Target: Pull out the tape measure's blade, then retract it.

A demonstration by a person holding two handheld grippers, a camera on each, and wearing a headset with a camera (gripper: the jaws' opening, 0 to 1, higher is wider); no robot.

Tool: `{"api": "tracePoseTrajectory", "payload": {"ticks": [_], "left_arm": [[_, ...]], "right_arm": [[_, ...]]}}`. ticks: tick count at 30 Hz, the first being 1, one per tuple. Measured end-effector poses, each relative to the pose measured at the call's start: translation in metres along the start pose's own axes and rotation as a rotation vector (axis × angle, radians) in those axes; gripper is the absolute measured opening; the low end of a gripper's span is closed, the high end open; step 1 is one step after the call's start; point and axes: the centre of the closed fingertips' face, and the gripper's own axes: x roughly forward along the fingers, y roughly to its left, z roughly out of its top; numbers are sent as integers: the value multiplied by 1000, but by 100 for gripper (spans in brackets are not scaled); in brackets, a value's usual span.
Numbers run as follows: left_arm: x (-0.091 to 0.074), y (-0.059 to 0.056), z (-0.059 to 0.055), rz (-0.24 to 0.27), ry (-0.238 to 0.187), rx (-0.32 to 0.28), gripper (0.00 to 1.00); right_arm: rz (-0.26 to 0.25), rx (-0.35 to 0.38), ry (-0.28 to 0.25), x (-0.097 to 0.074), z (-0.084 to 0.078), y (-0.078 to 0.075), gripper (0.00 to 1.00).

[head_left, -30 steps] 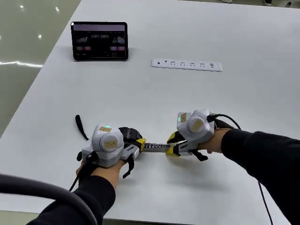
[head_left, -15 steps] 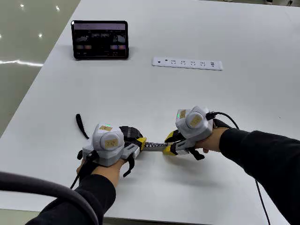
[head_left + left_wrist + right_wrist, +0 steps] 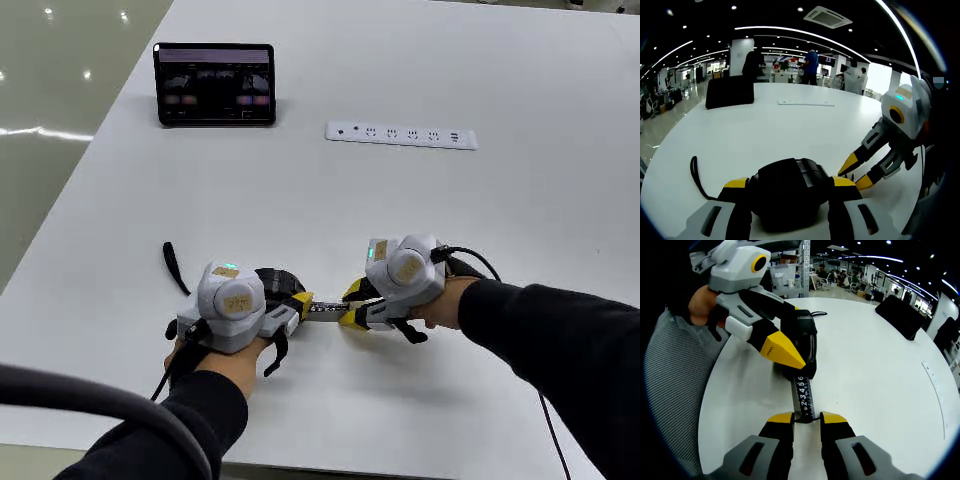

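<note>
Holding the tape measure [image 3: 278, 288] down on the table [image 3: 400, 220] w/ the left gripper [image 3: 292, 304], jaws clenched on either side of its black case. Pinching the blade [image 3: 803, 392] at its tip w/ the right gripper [image 3: 807, 418], jaws closed tight. End hook hard to make out, prob. caught between the yellow tips. Just a short run of blade out, numerals up to 6 readable in the right gripper view.

Vs 1 s ago: brought the right gripper in toward the case, so less blade exposed in the head view. No shift of left gripper or case.

Meaning: pull-out done, retract underway and approx. nearly complete.

Next, prob.: feed in the last bit, then release the tip at the case mouth. Best eased in, to avoid a snap-back.

Farther back on the table: tablet [image 3: 213, 84], power strip [image 3: 402, 134].
</note>
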Motion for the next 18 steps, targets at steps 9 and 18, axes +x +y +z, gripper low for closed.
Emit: {"api": "tracePoseTrajectory", "payload": {"ticks": [9, 18], "left_arm": [[-1, -1, 0, 0, 1, -4, 58], [-1, 0, 1, 0, -2, -13, 58]], "right_arm": [[-13, -34, -10, 7, 9, 1, 16], [-22, -58, -14, 15, 17, 1, 16]]}}
